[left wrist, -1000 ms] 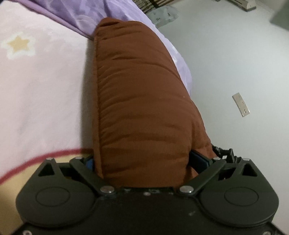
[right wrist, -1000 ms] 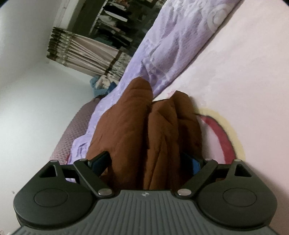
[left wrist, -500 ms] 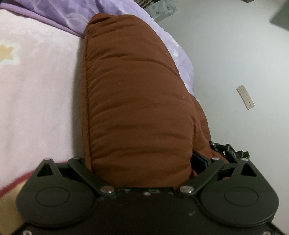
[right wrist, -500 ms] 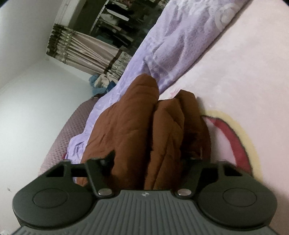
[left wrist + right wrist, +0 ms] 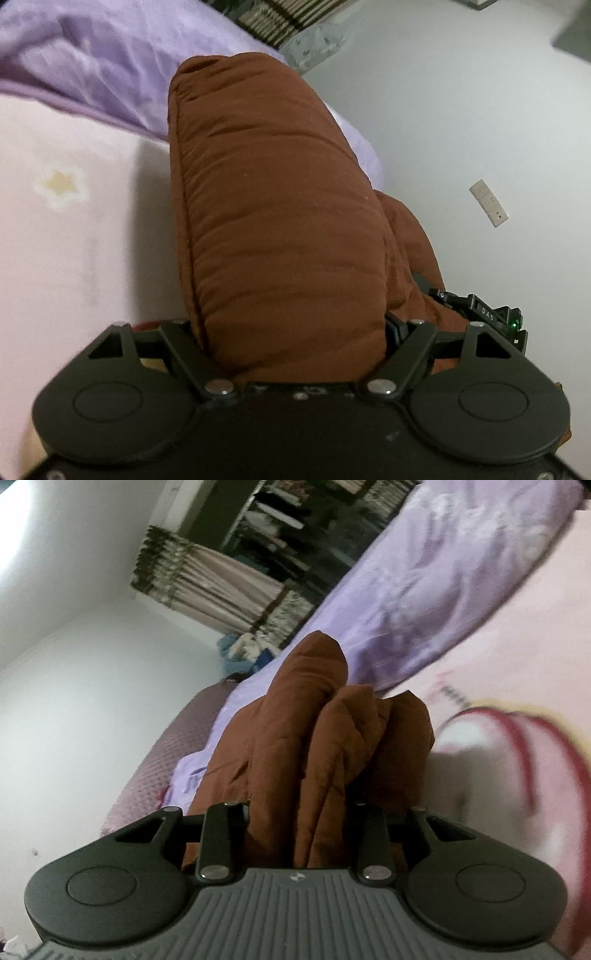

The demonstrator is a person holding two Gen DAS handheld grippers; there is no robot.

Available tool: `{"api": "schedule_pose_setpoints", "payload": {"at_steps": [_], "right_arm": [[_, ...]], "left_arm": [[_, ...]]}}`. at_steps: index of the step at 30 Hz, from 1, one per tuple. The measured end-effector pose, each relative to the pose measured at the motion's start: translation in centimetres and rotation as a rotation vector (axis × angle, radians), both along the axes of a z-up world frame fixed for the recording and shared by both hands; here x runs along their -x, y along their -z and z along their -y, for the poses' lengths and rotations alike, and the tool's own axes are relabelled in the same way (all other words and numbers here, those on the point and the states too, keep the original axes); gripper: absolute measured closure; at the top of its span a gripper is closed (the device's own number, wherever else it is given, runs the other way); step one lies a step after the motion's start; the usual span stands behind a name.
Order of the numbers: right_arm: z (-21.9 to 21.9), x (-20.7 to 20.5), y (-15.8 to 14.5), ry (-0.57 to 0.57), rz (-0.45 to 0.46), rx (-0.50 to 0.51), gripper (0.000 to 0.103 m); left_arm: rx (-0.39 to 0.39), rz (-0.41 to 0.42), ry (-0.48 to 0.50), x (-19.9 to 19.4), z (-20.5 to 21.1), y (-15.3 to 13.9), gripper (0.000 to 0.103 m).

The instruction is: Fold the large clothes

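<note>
A thick brown padded garment [image 5: 273, 221] lies bunched on a pink blanket [image 5: 74, 240]. In the left wrist view it fills the space between the jaws of my left gripper [image 5: 295, 325], which stand wide around the bulky fold and press it. In the right wrist view the same garment [image 5: 332, 746] shows as several stacked folds. My right gripper [image 5: 299, 812] is narrowed on these folds and grips them. The fingertips of both grippers are hidden in the fabric. Part of the right gripper [image 5: 487, 314] shows beyond the garment in the left wrist view.
A purple quilt [image 5: 92, 62] lies along the far side of the pink blanket [image 5: 517, 646]. A white wall [image 5: 461, 110] with a switch plate [image 5: 489, 203] stands to the right. Curtains [image 5: 214, 579] and a padded headboard [image 5: 166, 753] show in the right wrist view.
My right gripper's jaws have closed in on the garment's folds. Both grippers have shifted with the garment; the views have tilted and the star on the blanket is back in view.
</note>
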State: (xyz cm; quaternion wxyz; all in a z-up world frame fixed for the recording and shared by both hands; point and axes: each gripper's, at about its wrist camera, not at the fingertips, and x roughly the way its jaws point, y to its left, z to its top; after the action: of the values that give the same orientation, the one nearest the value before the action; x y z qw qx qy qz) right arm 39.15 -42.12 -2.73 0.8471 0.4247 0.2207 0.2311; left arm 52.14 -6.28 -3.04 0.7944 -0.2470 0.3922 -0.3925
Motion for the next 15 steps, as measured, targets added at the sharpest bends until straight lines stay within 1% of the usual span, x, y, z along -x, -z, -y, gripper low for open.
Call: {"api": "schedule_pose_setpoints", "payload": {"at_steps": [4,8,11,15], "right_arm": [[-3.8,0.4,-1.2,-0.039,0.03,-0.009,0.067],[-7.3,0.2,-1.4,-0.078,0.04,-0.019,0.067],[-9.2,-0.3,-1.0,-0.096,0.034,-0.011,0.067],[-10.8,-1.3,0.1,-0.09,0.005,0.011,0.066]], "left_arm": [[-0.021,0.037,-0.027,2.1,-4.1,-1.8,0.023],[-0.039,0.062,-0.052,3.9,-8.0,-2.5,0.023],[-0.049,0.067,-0.064,4.3,-9.9,-1.9,0.023],[-0.044,0.039,-0.065,3.7,-11.7,0.5,0.023]]}}
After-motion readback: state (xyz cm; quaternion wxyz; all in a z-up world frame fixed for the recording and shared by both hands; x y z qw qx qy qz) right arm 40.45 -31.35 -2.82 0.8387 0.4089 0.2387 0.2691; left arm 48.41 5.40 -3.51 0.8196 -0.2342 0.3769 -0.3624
